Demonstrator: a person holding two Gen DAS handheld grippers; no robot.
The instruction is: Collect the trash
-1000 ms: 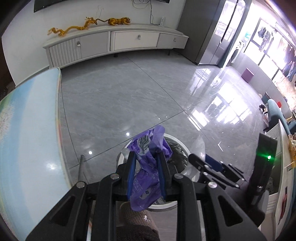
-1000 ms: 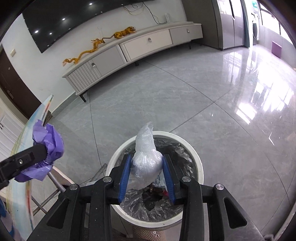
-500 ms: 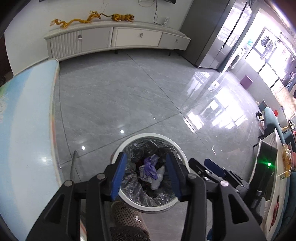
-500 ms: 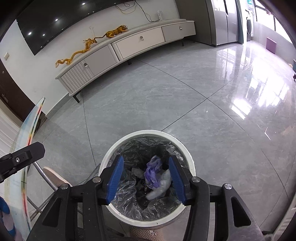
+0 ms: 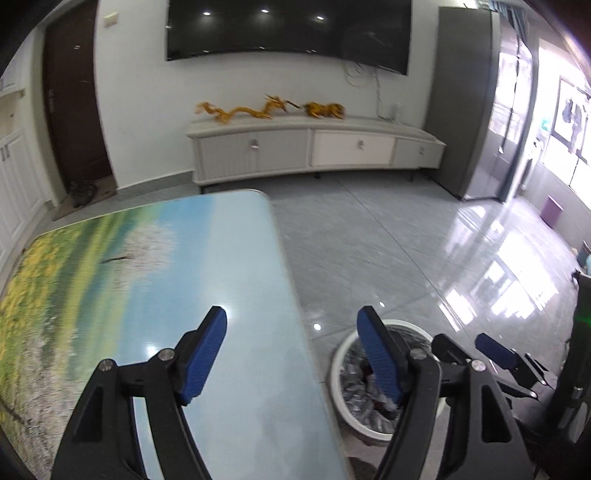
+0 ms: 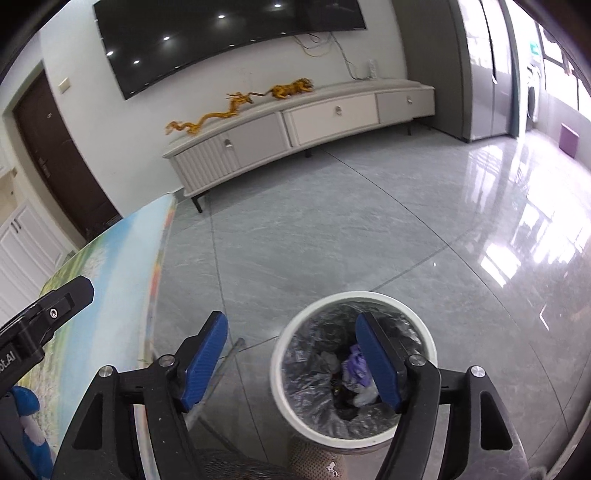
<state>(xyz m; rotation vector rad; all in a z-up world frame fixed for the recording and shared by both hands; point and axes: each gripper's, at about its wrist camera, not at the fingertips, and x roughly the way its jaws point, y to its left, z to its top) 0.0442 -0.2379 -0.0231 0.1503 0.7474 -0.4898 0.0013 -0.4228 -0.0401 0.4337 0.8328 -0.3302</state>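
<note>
Both tongs, L gripper (image 5: 291,354) & R gripper (image 6: 291,360), jaws just widening w/ nothing between, are hovering empty; bin (image 6: 284,350) is sitting below-right of R gripper, nearer it, purple bag (image 6: 354,365) inside.

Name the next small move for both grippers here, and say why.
Probably swing back over the table to look for more trash. The left gripper and right gripper have just been opening and hold nothing; the purple wrapper and clear bag already lie in the bin.

Home living room, wall television (image 5: 288,27), low cabinet (image 5: 314,151)
</note>
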